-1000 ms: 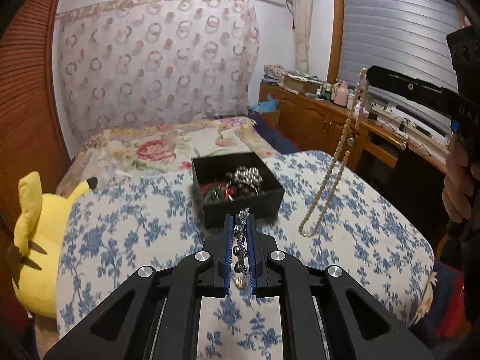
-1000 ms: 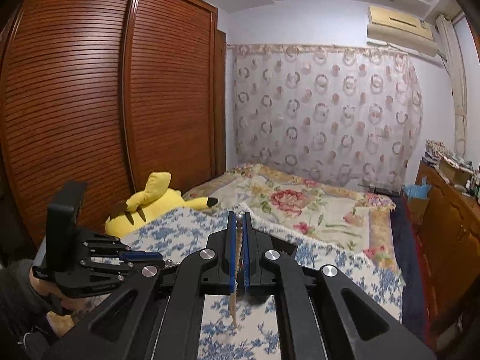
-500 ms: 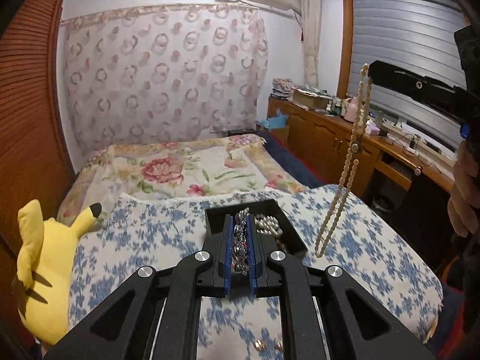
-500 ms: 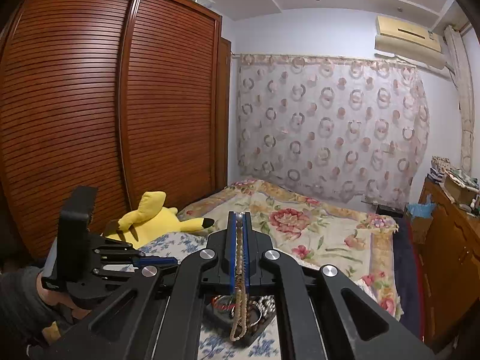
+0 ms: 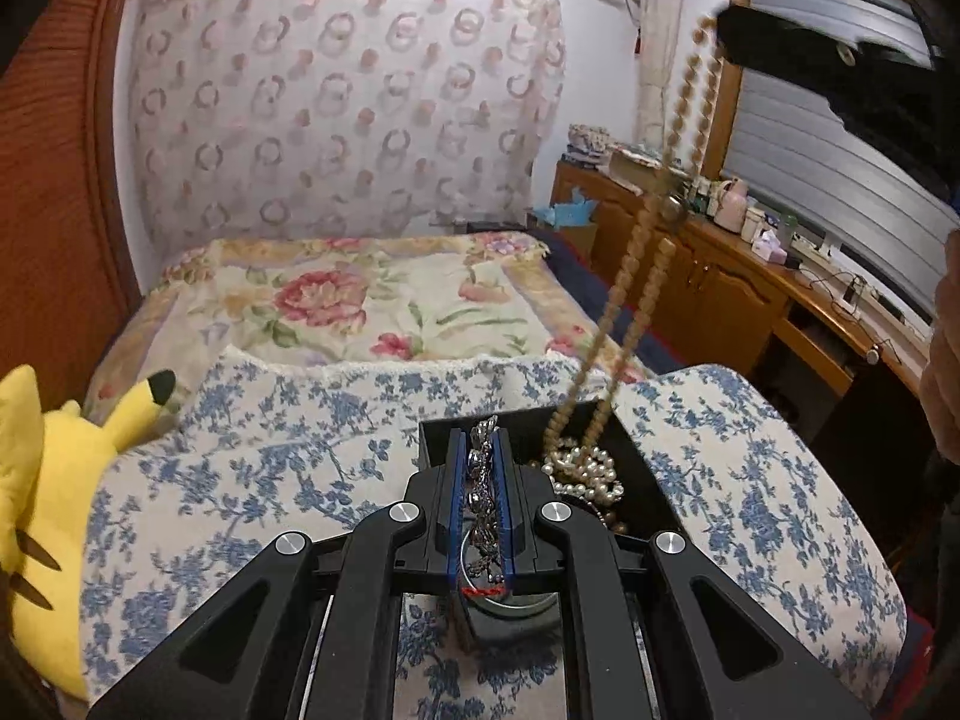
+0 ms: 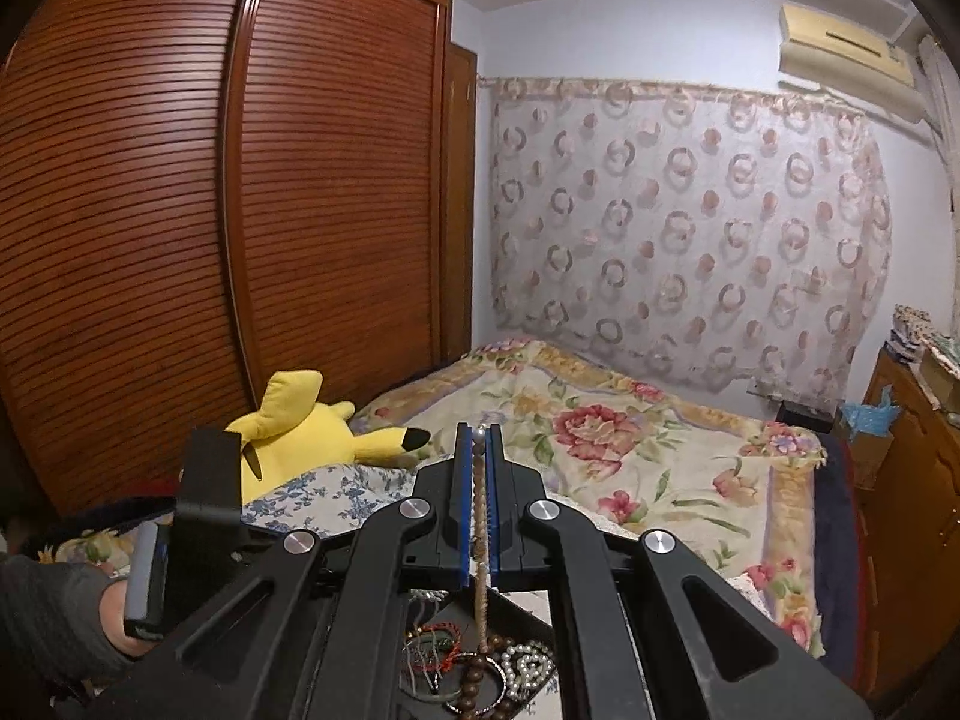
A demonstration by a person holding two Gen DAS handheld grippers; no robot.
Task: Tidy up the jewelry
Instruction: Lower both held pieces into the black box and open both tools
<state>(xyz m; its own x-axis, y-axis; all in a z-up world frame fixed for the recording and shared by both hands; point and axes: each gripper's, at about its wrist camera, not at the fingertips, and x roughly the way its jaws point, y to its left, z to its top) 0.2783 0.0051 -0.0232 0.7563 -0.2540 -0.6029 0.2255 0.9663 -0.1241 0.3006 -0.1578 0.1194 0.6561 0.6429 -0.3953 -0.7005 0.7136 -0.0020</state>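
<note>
My left gripper (image 5: 478,438) is shut on a silver chain bracelet (image 5: 482,498) and holds it over the near wall of the black jewelry box (image 5: 645,480). My right gripper (image 6: 478,429) is shut on a long beige bead necklace (image 5: 648,240), which shows between its jaws in the right wrist view (image 6: 478,516). The necklace hangs down from high at the right, its lower end reaching into the box beside a heap of white pearls (image 5: 585,468). In the right wrist view the box (image 6: 528,618) lies below me with pearls, dark beads and cords in it.
The box sits on a blue floral cloth (image 5: 270,456) over a table. A yellow plush toy (image 5: 42,492) lies at the left edge. A floral bed (image 5: 360,300) lies behind, a wooden cabinet (image 5: 720,276) at the right, a wardrobe (image 6: 210,210) at the left.
Both grippers moved toward and over the box. The hanging necklace swung from beside the box to above it, its end now inside. My left gripper with the bracelet came over the box's near wall.
</note>
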